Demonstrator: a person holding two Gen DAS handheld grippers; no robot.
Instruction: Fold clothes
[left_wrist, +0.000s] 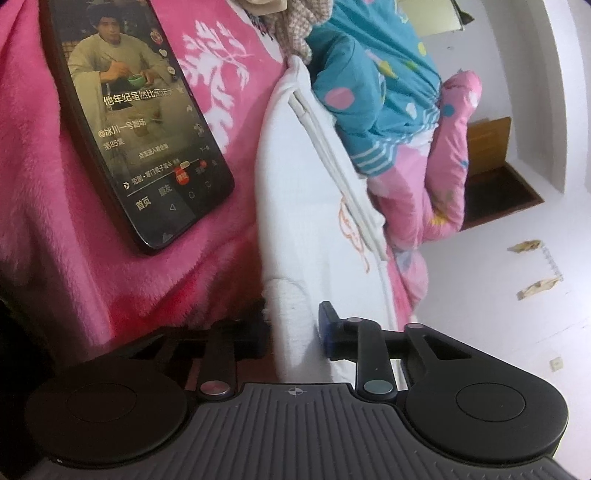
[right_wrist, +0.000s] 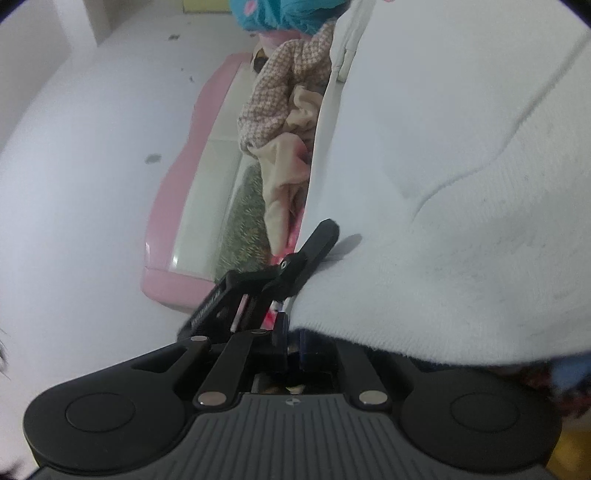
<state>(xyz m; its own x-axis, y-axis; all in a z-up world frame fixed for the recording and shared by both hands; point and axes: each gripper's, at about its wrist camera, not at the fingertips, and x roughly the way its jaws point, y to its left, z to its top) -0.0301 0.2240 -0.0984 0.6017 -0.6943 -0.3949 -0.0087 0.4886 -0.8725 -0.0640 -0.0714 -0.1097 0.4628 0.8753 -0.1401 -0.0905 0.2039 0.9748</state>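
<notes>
Two grippers are on one white garment (left_wrist: 295, 206). The left gripper (left_wrist: 293, 328) has its jaws fairly narrow with a ribbed white edge between them, though whether they truly pinch it is hard to tell. The right gripper (right_wrist: 291, 343) looks nearly closed under draped cloth; its hold I cannot tell. A weak bite could let the hem slide out. Farther on, a phone (left_wrist: 136, 125) lies on the pink blanket (left_wrist: 55, 221) just beside the garment; dragged cloth might sweep it off.
</notes>
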